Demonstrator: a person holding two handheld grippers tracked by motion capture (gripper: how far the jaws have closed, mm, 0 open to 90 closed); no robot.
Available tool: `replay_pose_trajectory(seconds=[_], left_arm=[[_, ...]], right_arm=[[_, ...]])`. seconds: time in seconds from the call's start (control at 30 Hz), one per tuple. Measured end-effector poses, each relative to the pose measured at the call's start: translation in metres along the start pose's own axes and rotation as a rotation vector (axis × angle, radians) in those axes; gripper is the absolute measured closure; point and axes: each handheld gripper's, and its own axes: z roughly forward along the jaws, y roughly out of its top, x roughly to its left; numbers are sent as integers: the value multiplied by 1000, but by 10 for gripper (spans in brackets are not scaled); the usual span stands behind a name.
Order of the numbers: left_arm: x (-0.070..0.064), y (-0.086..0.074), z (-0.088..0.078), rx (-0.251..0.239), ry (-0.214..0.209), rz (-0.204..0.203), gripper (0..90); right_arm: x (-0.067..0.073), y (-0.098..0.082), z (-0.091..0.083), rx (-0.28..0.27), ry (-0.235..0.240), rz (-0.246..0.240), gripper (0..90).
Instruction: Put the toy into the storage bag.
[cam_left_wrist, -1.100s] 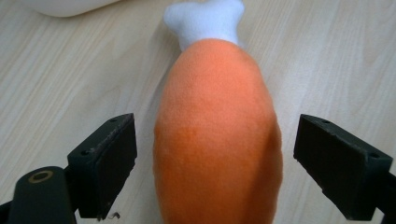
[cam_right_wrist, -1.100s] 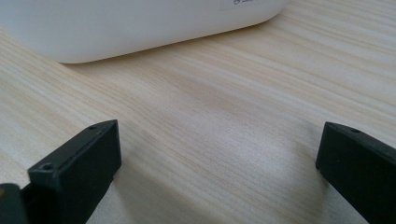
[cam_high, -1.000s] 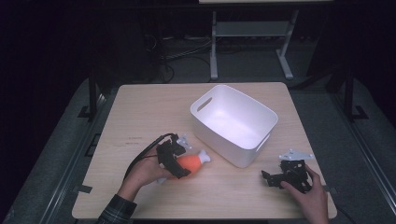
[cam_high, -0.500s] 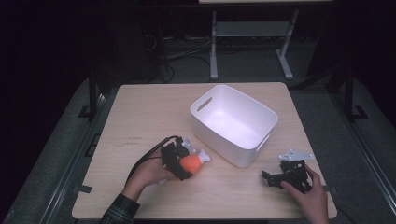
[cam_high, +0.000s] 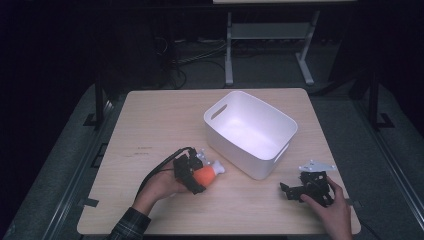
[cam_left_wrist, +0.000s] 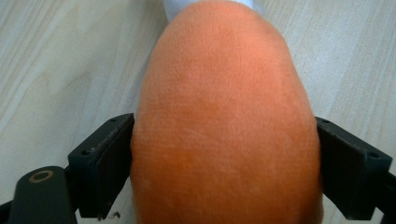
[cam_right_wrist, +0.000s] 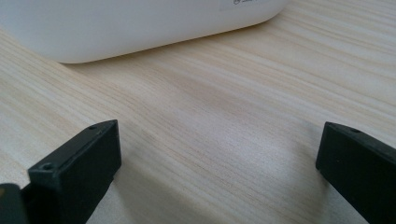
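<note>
An orange plush toy (cam_high: 205, 175) with a white end (cam_high: 219, 169) lies low over the table, left of the white bin (cam_high: 235, 152). My left gripper (cam_high: 199, 181) is shut on the toy. In the left gripper view the orange body (cam_left_wrist: 224, 107) bulges between both black jaws, and the gripper (cam_left_wrist: 226, 135) squeezes its sides. My right gripper (cam_high: 290, 192) rests on the table at the front right, held by a hand. It stands open (cam_right_wrist: 224, 140) with bare wood between its jaws, and the bin's wall (cam_right_wrist: 140, 23) is just ahead.
The white bin has handle cut-outs, nothing visible inside, and sits right of the table's middle. Wooden tabletop (cam_high: 150, 125) stretches to the left and back. A black cable (cam_high: 155, 172) trails from the left gripper. A metal stand (cam_high: 270, 35) rises behind the table.
The left hand and gripper have shifted only slightly, still holding the toy. The right gripper has stayed in place.
</note>
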Motion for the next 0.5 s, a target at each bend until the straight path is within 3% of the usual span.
replay_pose_trajectory(seconds=[0.5], left_arm=[[1,-4,-4,-23,-29,-24,225]], right_arm=[[0,0,0,0,0,0,0]])
